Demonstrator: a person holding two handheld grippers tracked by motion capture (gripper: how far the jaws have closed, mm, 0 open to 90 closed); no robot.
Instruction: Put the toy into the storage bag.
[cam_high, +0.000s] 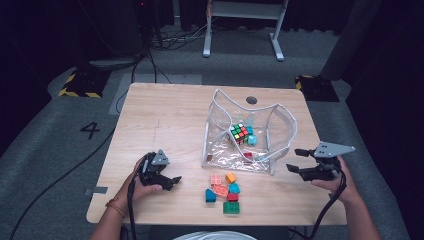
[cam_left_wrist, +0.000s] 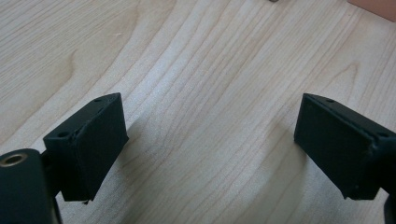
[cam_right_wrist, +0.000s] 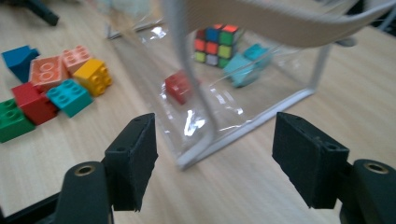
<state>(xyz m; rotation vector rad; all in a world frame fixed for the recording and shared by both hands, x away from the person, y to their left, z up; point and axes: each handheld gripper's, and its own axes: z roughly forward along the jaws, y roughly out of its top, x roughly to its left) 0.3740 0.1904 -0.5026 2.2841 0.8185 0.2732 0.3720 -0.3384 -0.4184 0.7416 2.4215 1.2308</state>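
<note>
one wooden table (cam_high: 165, 115) carries a clear pouch (cam_high: 225, 150) holding a puzzle cube (cam_high: 240, 133); loose blocks (cam_high: 223, 192) lie just before it. right gripper (cam_high: 296, 160), jaws spread, faces the pouch's corner; left gripper (cam_high: 172, 181) rests spread, empty.

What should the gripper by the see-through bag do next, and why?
Probably ease the right gripper forward and close on the near corner of the clear bag. Its jaws stand open with nothing between the pads, and the bag's white-trimmed corner lies just ahead of them. Toy bricks wait loose on the table, so holding the bag steady looks like the sensible step before filling it.
</note>
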